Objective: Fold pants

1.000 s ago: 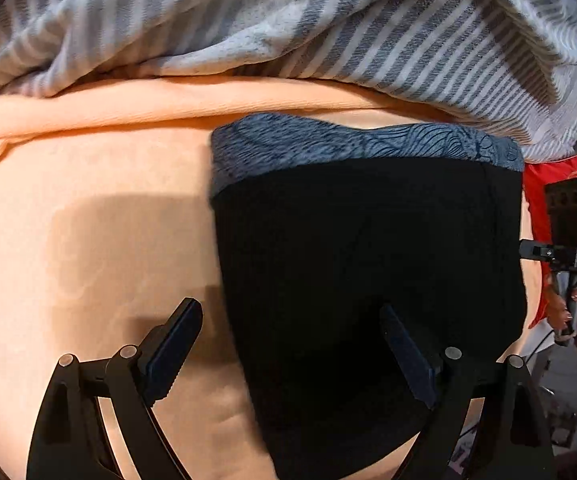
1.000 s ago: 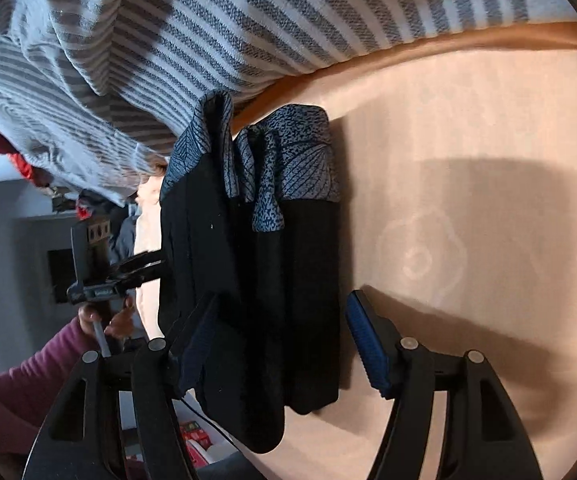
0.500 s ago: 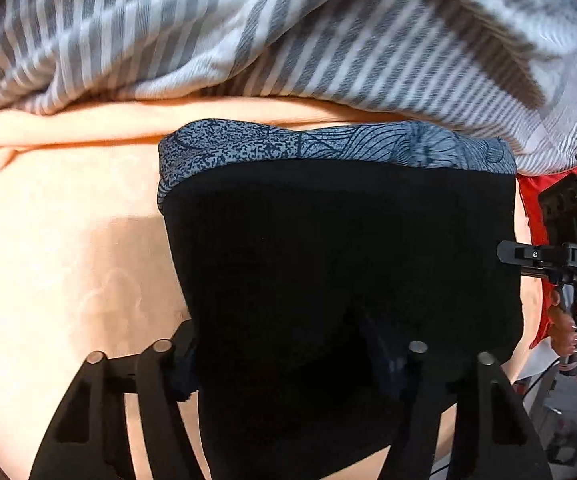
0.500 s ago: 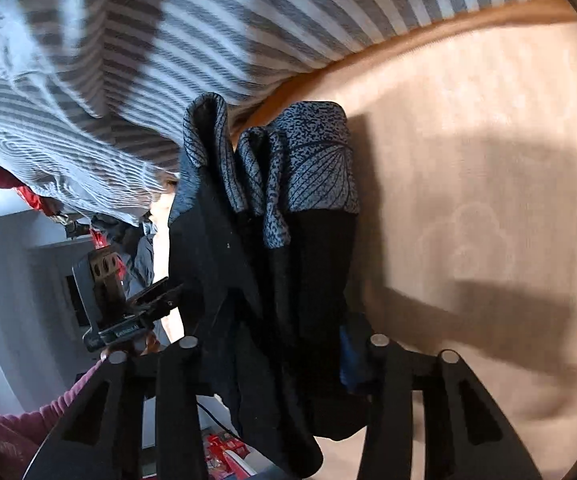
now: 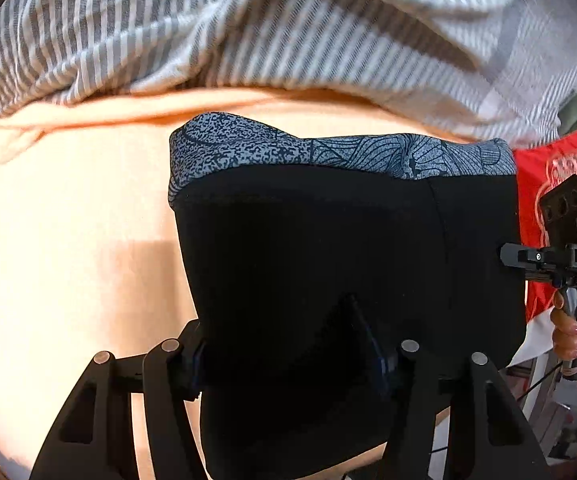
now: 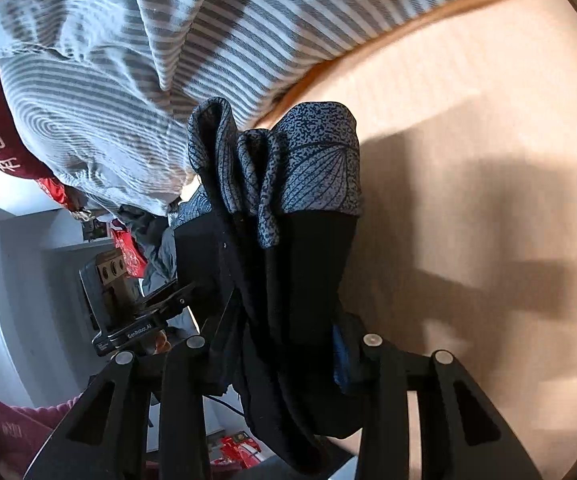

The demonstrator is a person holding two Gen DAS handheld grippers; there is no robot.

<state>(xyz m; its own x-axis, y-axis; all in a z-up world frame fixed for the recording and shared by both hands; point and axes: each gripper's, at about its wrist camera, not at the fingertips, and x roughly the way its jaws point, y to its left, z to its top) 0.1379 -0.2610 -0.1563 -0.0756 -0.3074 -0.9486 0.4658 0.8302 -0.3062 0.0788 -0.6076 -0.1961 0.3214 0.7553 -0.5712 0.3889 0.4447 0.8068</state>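
Folded black pants [image 5: 328,248] with a grey patterned waistband [image 5: 328,152] lie on the peach bed sheet [image 5: 68,240]. My left gripper [image 5: 288,352] is shut on the near edge of the pants. In the right wrist view the pants [image 6: 296,272] appear as a stacked bundle, its waistband [image 6: 308,168] bunched in folds. My right gripper [image 6: 280,344] is shut on that bundle from its side. The right gripper also shows in the left wrist view [image 5: 568,256] at the pants' right edge. The left gripper shows in the right wrist view [image 6: 128,312].
A grey-and-white striped blanket [image 5: 248,28] is bunched along the far side of the sheet, just beyond the waistband. A red printed cloth [image 5: 548,200] lies off the right edge. The sheet stretches bare to the left.
Both grippers moved in from open and closed on the pants. The pants have shifted slightly and now hang bunched in the right gripper.
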